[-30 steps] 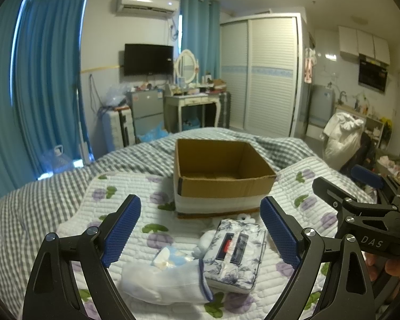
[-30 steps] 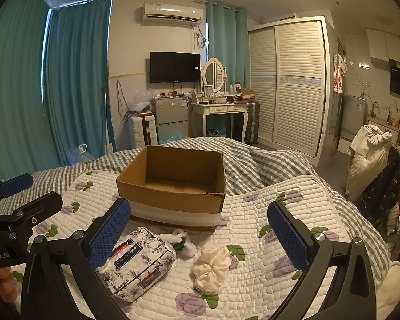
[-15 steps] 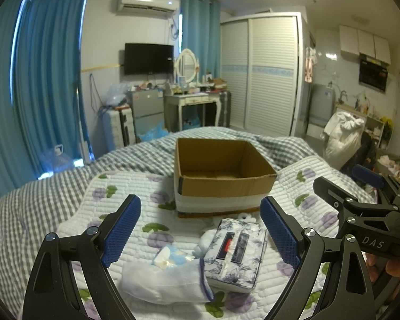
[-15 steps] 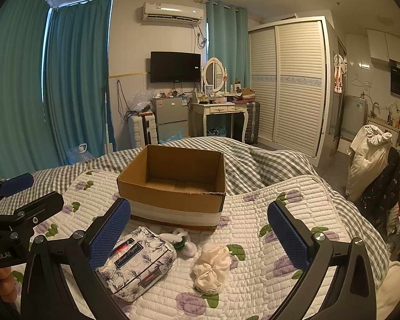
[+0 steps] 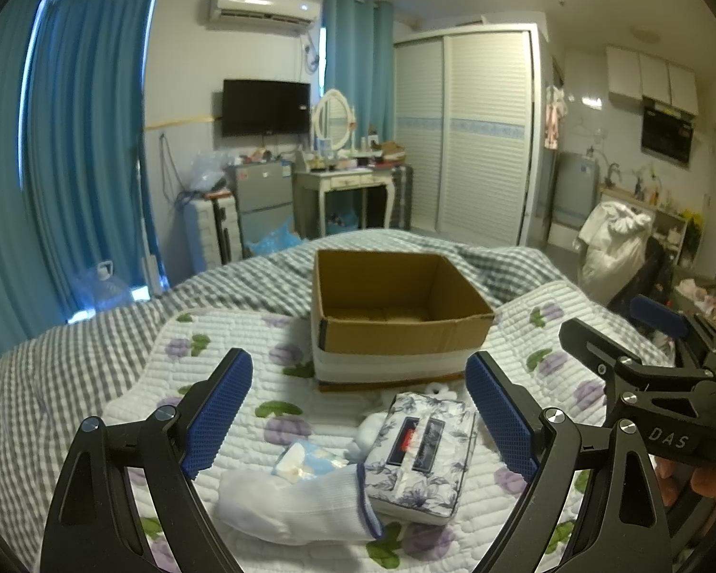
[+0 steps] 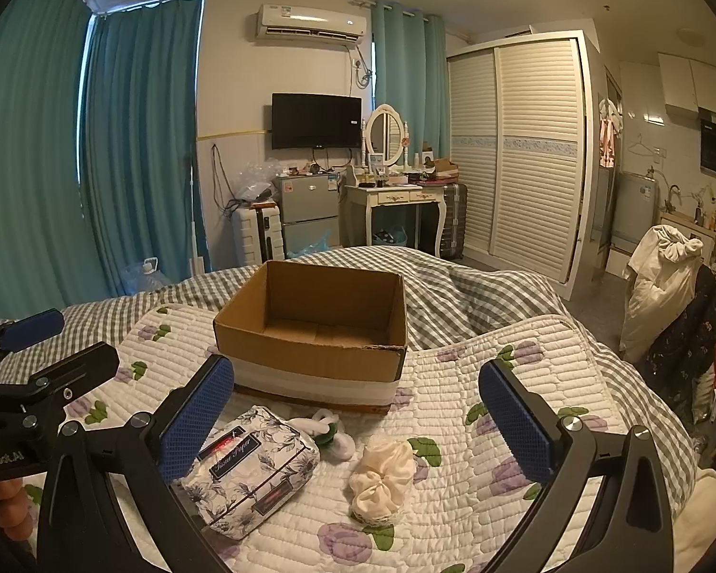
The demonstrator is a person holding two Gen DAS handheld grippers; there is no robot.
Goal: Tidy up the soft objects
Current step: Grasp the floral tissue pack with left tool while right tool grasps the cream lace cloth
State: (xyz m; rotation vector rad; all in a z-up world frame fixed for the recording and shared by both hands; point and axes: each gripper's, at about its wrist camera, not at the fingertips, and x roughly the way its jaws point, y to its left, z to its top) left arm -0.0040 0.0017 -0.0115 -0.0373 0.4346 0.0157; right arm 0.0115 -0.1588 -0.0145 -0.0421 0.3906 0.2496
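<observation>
Nothing is sorted yet, by the look of it. The open brown cardboard box (image 5: 396, 305) sits on the quilted white bedspread with purple flowers (image 6: 525, 410), and as much of its floor as shows is bare. All the soft things lie on the bed just in front of it.

From the left wrist view, a white sock with a blue cuff (image 5: 300, 506) lies nearest, its cuff touching the floral-print soft tissue pack (image 5: 420, 453); a small pale blue packet (image 5: 305, 461) lies just behind the sock. From the right wrist view, a cream fabric scrunchie (image 6: 382, 477) rests to the right of the tissue pack, and a small white looped item (image 6: 327, 427) lies between the pack and the box — what it is, I cannot tell.

The left tongs (image 5: 358, 410) are spread wide and hold nothing, hovering over the sock and the pack. The right tongs (image 6: 353, 420) are likewise spread and empty, framing the pack and the scrunchie. So every piece is left to move, probably into the box.

Against the earlier frames almost nothing differs — both tongs keep the same spread and place, and no object has shifted.
</observation>
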